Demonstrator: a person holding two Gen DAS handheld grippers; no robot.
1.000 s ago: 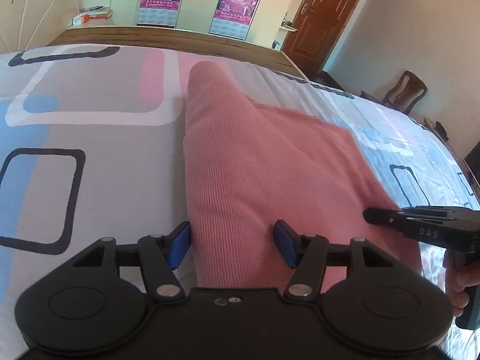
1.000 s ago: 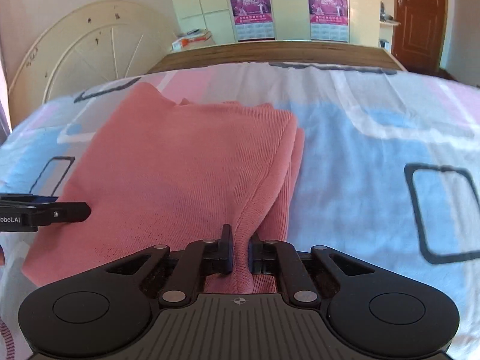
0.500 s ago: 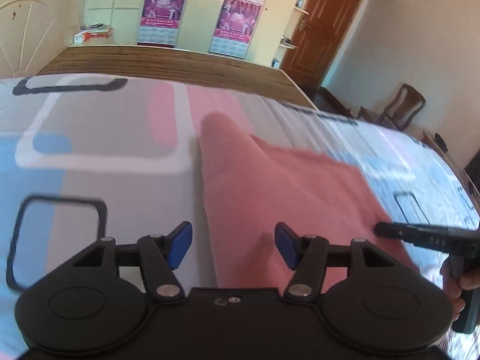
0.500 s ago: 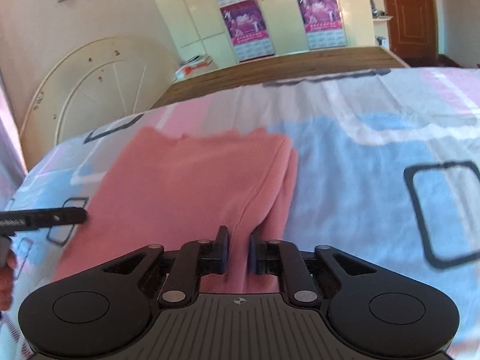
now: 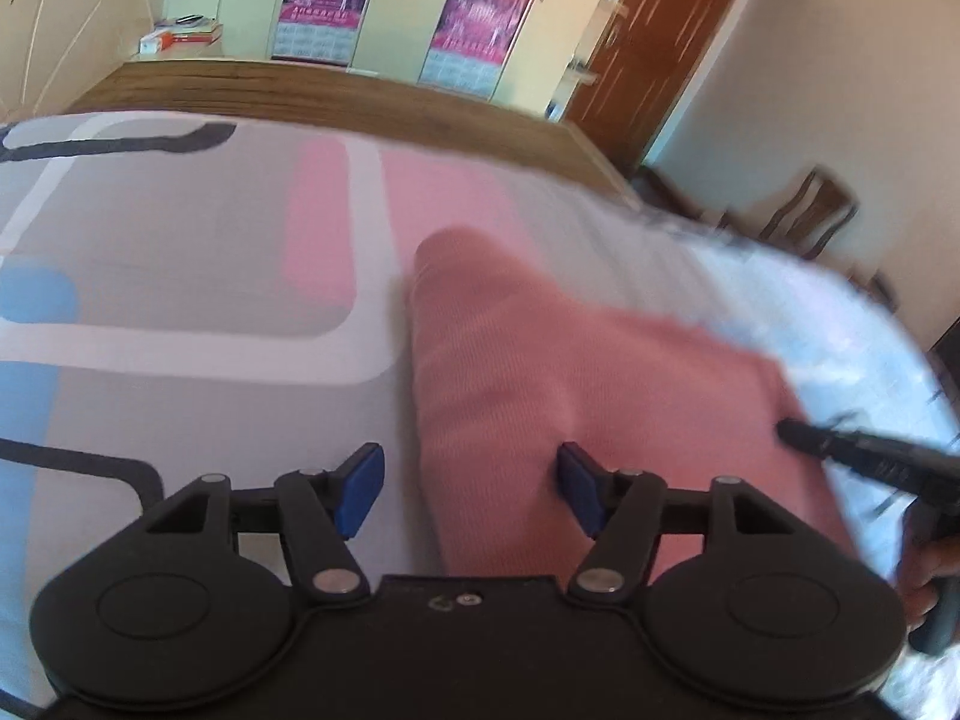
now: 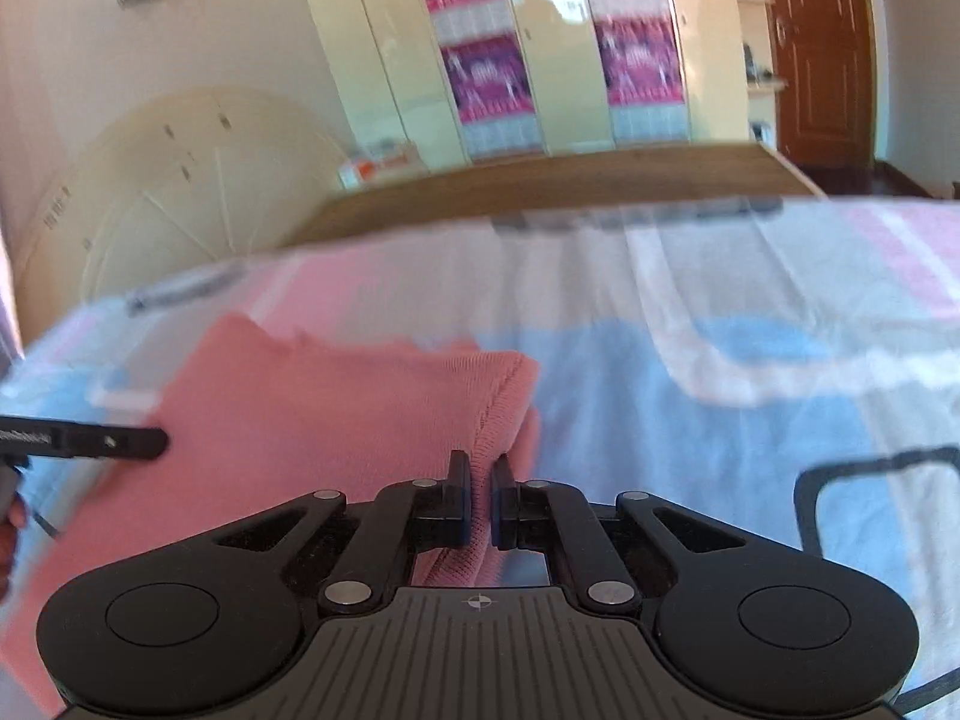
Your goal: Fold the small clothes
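Note:
A pink knit garment (image 5: 600,372) lies folded lengthwise on the patterned bed sheet (image 5: 180,300). My left gripper (image 5: 468,486) straddles its near left fold. The blue pads (image 5: 360,483) stand clear of the cloth, and the jaws are opening. In the right wrist view the garment (image 6: 360,408) reaches back to the left. My right gripper (image 6: 480,501) is shut on its near right edge, with the seamed fold pinched between the pads. Each gripper shows in the other's view: the right gripper (image 5: 852,456) at the garment's right side, the left gripper (image 6: 90,441) at its left side.
The sheet (image 6: 720,420) covers the bed up to a wooden board (image 6: 540,180). Behind it stand cream wardrobes with purple posters (image 6: 480,72) and a brown door (image 6: 822,48). A cream round headboard (image 6: 150,192) is on the left. A wooden chair (image 5: 810,210) stands off the bed's right side.
Both grippers have drawn back across the bed, so the garment's far end looks farther off. The left pads stand wider apart. The right pads loosened briefly, then closed again on the cloth.

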